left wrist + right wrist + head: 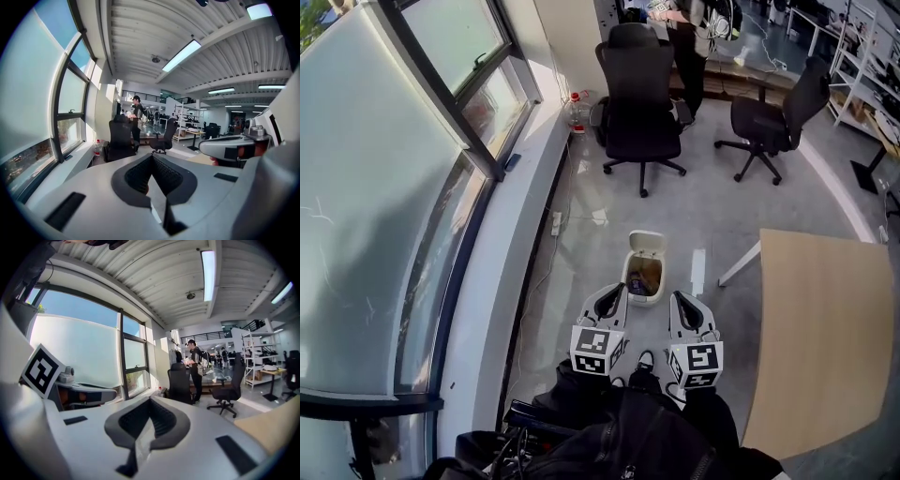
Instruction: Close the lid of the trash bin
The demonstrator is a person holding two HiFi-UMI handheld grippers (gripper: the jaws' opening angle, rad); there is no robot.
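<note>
**Open floor around the bin, table and ledge at the flanks**

From my head view, bare floor point(609, 225) surrounds the trash bin point(645, 279), which shows between the tips of my left gripper point(619, 290) and right gripper point(679, 297). Its raised lid point(647, 242) closes off the far side. On my right a wooden table point(825, 347) juts in, its white leg point(739, 265) slanting toward the bin but clear of it. On my left runs the window ledge point(502, 281), with a power strip point(556, 222) on the floor beside it. Two office chairs point(639, 103) point(773, 117) and a standing person point(694, 47) crowd the far end, well apart from the bin.
</note>
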